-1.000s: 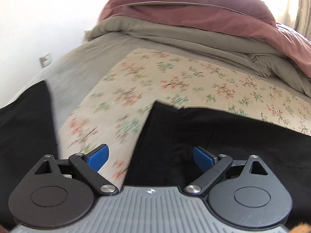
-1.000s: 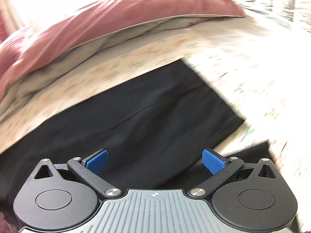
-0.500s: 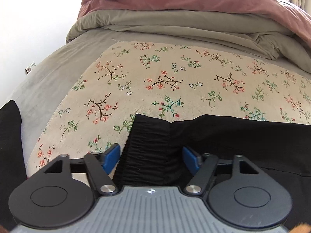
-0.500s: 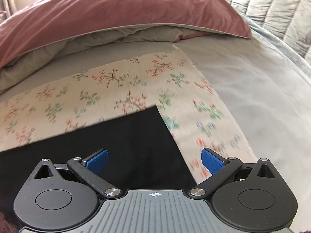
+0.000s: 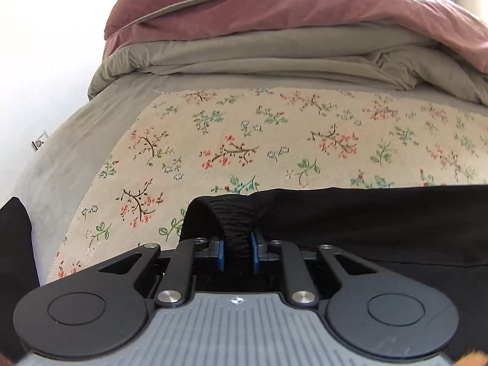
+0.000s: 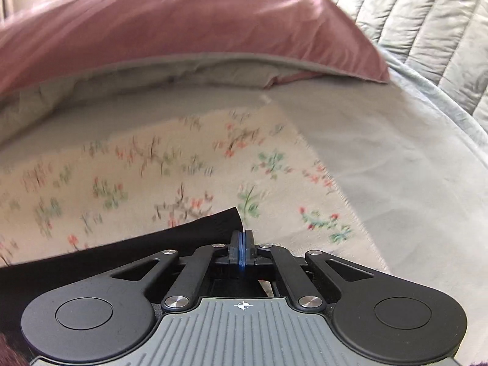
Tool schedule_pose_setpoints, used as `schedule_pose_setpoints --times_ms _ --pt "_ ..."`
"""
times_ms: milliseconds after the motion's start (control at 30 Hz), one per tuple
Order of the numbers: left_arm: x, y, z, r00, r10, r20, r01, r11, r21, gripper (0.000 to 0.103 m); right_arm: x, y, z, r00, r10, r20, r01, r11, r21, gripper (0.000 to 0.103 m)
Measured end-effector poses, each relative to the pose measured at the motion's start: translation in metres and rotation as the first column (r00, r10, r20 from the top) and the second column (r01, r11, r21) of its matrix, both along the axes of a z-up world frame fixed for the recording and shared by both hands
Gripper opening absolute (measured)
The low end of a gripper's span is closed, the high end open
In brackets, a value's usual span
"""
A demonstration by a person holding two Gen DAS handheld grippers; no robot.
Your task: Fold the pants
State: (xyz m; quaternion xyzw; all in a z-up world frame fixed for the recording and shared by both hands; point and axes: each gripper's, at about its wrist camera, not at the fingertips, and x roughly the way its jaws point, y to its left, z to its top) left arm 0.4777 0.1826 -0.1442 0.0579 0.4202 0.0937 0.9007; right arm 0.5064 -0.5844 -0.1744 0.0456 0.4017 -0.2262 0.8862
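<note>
Where the grey bed [image 5: 76,152] fills both views, a mound of bedding is piled at its far end: a dusty-pink duvet [image 5: 274,9] on top of an olive-grey quilt [image 5: 259,58]. Nearer the cameras a cream floral cloth [image 5: 274,140] is spread flat on the bed, its sprigs of red and green sharp in the left wrist view and smeared by blur in the right wrist view. In the right wrist view a pale quilted cover [image 6: 427,24] rises at the upper right.

Across the near part of the floral cloth lie the black pants [image 5: 381,219], stretched out sideways. Their gathered waistband end is at the left, and their far edge runs straight off to the right of the left wrist view. Another piece of black cloth [image 5: 15,238] shows at the left border of that view, apart from the pants.

The left tool [image 5: 238,253] is closing, and its blue pads [image 5: 220,254] press on a bunched ridge of the elastic waistband, which stands up between them.

The right tool [image 6: 242,251] has its blue pads brought fully together at the corner of the pants' other end [image 6: 137,247]. The black cloth reaches the pads from the left, but whether any of it is pinched between them cannot be told.
</note>
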Motion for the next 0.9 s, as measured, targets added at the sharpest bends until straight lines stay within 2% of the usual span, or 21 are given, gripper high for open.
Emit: schedule_pose_setpoints --times_ms 133,200,333,400,467,600,667,767,900 --pt "-0.002 0.005 0.003 1.000 0.013 0.025 -0.013 1.000 -0.021 0.024 -0.006 0.008 0.005 0.999 0.051 -0.004 -0.051 0.997 -0.063 0.000" --pt "-0.004 0.003 0.006 0.999 0.016 0.040 -0.016 1.000 -0.013 0.024 -0.006 0.007 0.006 0.999 0.041 0.009 -0.040 0.998 -0.054 0.000" --pt "-0.013 0.000 0.025 0.990 0.030 0.136 -0.029 1.000 -0.011 0.022 -0.006 0.014 0.012 0.999 0.007 0.038 -0.004 0.997 -0.080 0.000" --pt "-0.020 0.002 0.041 0.982 0.037 0.185 -0.031 0.999 -0.034 0.022 -0.010 0.023 0.030 0.998 -0.001 0.070 0.008 0.994 -0.110 0.000" --pt "-0.027 0.001 0.056 0.976 0.042 0.213 -0.033 0.998 -0.046 0.022 -0.018 0.027 0.059 0.993 -0.011 0.118 0.026 0.991 -0.131 0.000" --pt "-0.049 0.010 0.084 0.956 0.050 0.290 -0.026 0.996 -0.087 0.023 -0.055 0.036 0.149 0.957 0.021 0.291 0.027 0.987 -0.160 0.000" --pt "-0.055 0.010 0.085 0.960 0.037 0.279 -0.011 0.996 -0.094 0.023 -0.077 0.037 0.186 0.941 0.045 0.335 0.009 0.987 -0.158 0.000" --pt "-0.059 0.005 0.083 0.965 0.048 0.256 -0.022 0.995 -0.100 0.023 -0.095 0.034 0.204 0.955 0.041 0.295 0.003 0.989 -0.147 0.000" --pt "-0.063 -0.002 0.081 0.966 0.036 0.255 -0.013 0.996 -0.089 0.023 -0.112 0.036 0.186 0.971 0.027 0.239 0.017 0.984 -0.179 0.000"
